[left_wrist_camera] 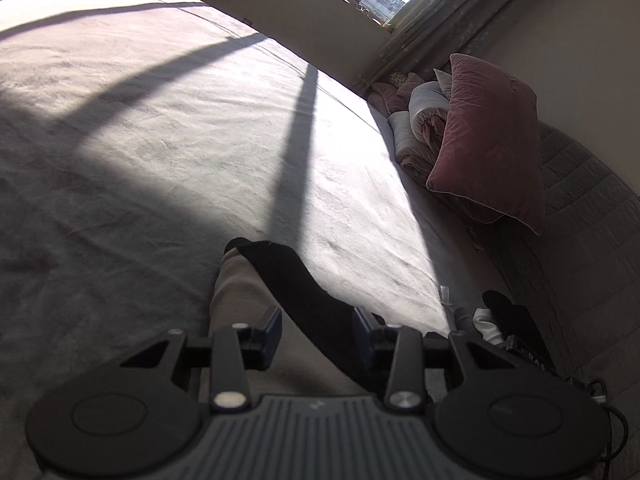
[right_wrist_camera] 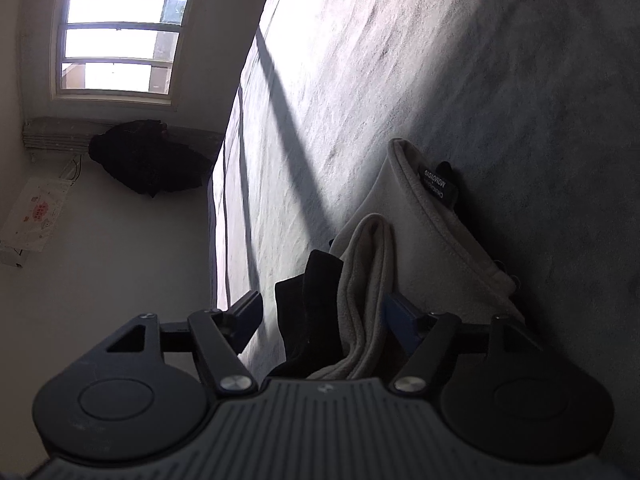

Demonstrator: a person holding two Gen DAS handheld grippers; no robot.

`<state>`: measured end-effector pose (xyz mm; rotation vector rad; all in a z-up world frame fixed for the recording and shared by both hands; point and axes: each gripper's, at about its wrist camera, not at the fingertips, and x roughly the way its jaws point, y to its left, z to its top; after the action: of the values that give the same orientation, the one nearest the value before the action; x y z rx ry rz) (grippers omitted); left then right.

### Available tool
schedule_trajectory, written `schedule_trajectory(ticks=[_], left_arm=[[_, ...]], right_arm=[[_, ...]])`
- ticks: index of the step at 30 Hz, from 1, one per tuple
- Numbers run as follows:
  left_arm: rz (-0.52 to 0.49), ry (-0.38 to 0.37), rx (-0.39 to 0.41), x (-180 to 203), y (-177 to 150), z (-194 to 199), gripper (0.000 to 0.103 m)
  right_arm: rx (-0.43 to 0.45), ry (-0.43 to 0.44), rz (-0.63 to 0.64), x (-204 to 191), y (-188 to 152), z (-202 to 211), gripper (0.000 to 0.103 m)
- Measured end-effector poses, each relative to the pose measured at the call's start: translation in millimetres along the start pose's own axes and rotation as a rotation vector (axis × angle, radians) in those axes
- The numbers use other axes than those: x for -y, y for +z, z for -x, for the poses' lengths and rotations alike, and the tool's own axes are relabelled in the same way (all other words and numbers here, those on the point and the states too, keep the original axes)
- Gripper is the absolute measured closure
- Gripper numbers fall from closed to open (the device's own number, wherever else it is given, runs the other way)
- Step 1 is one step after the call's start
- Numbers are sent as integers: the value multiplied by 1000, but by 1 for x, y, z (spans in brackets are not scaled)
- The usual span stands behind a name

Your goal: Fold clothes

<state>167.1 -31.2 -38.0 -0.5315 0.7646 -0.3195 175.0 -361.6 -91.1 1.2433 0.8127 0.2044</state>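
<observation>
A beige fleece garment (left_wrist_camera: 236, 304) with a black part (left_wrist_camera: 296, 280) lies on the grey bed sheet (left_wrist_camera: 160, 140), running under my left gripper (left_wrist_camera: 318, 332). Its jaws stand apart; the black strip passes between them close to the right finger, with no pad pressing it. In the right wrist view the same beige garment (right_wrist_camera: 420, 240) lies folded, a black label (right_wrist_camera: 438, 184) at its collar. A bunched beige fold (right_wrist_camera: 368, 280) and black cloth (right_wrist_camera: 312, 304) rise between the fingers of my right gripper (right_wrist_camera: 324, 312). It is open, with a clear gap beside the left finger.
A pink pillow (left_wrist_camera: 492, 140) leans on rolled bedding (left_wrist_camera: 416, 128) against a grey padded headboard (left_wrist_camera: 580, 208). Small black and white items (left_wrist_camera: 504, 316) lie by the headboard. A window (right_wrist_camera: 116, 32) and a dark bundle (right_wrist_camera: 148, 160) are beyond the bed's edge (right_wrist_camera: 224, 200).
</observation>
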Motion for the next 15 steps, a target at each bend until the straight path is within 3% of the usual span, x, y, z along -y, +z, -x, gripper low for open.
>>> schedule_trajectory(ticks=[6, 8, 9, 15], left_arm=[[-13, 61, -11, -24, -14, -11, 75], [-16, 66, -6, -26, -16, -12, 75], [-16, 67, 0, -26, -15, -11, 75], [-41, 19, 47, -13, -7, -6, 76]], right_arm=[[-28, -94, 167, -21, -20, -23, 31], [-24, -120, 244, -28, -27, -30, 53], [-17, -125, 274, -29, -29, -30, 73], [21, -42, 338, -28, -12, -12, 80]])
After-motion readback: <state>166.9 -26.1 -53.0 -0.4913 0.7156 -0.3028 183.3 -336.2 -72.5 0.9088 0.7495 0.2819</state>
